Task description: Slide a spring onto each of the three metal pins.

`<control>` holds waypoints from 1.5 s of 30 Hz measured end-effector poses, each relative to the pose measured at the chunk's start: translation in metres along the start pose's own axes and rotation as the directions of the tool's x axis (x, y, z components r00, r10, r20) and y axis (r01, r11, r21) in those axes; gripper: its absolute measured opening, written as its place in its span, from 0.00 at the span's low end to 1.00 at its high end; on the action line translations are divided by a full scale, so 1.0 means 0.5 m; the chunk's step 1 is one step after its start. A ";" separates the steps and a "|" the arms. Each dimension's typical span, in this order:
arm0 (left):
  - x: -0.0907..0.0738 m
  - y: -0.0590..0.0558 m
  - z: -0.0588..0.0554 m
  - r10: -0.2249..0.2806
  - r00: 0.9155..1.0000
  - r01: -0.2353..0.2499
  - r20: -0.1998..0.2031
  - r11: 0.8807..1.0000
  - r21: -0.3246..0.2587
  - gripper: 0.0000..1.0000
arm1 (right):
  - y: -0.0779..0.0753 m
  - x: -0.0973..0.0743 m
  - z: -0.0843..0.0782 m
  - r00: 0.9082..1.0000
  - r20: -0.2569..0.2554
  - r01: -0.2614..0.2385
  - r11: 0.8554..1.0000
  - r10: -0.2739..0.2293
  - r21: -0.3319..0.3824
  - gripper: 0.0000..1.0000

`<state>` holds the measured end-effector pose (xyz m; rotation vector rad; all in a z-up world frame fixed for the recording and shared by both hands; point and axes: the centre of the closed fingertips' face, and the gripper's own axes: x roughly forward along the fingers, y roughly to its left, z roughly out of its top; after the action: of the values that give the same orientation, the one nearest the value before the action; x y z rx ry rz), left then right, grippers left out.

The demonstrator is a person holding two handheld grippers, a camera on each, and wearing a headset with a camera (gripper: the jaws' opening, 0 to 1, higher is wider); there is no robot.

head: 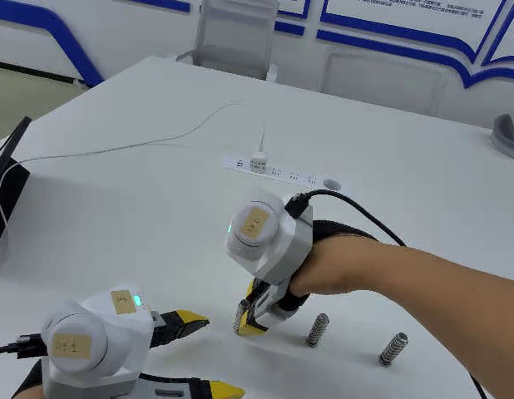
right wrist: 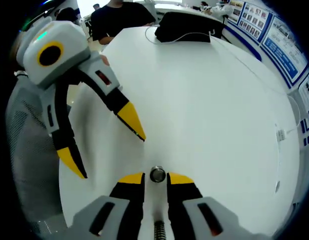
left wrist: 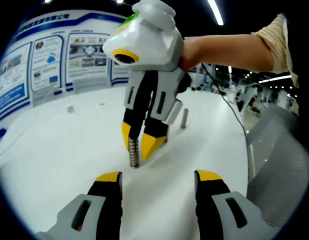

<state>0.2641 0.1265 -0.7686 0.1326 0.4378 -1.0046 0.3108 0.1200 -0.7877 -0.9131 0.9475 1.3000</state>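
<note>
A spring [head: 240,317] stands upright on the white table [head: 140,216], and my right gripper [head: 250,320] points down with its yellow jaws closed around it. In the right gripper view the spring's top [right wrist: 157,174] sits between the jaws of the right gripper [right wrist: 156,179]. From the left gripper view the same spring [left wrist: 133,152] stands pinched between the right gripper's fingertips [left wrist: 153,144]. Two more springs [head: 317,330] [head: 393,349] stand upright to the right. My left gripper [head: 209,353] [left wrist: 158,176] hovers open at the near left, holding nothing, a short way from the first spring.
A white power strip [head: 282,173] with a plugged cable lies mid-table. A dark monitor [head: 7,183] stands at the left edge, a chair [head: 236,37] behind the table, and a grey curved object [head: 508,137] at the far right. People stand beyond the table [right wrist: 114,15].
</note>
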 end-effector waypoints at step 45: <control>0.006 0.010 0.017 0.011 1.000 -0.011 -0.013 1.000 -0.010 0.60 | -0.016 -0.091 -0.107 0.986 0.127 0.083 0.982 -0.105 0.172 0.40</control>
<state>0.2724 0.1244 -0.7624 0.1324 0.4535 -0.9912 0.3143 0.0535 -0.7638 -0.7227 0.8817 1.1683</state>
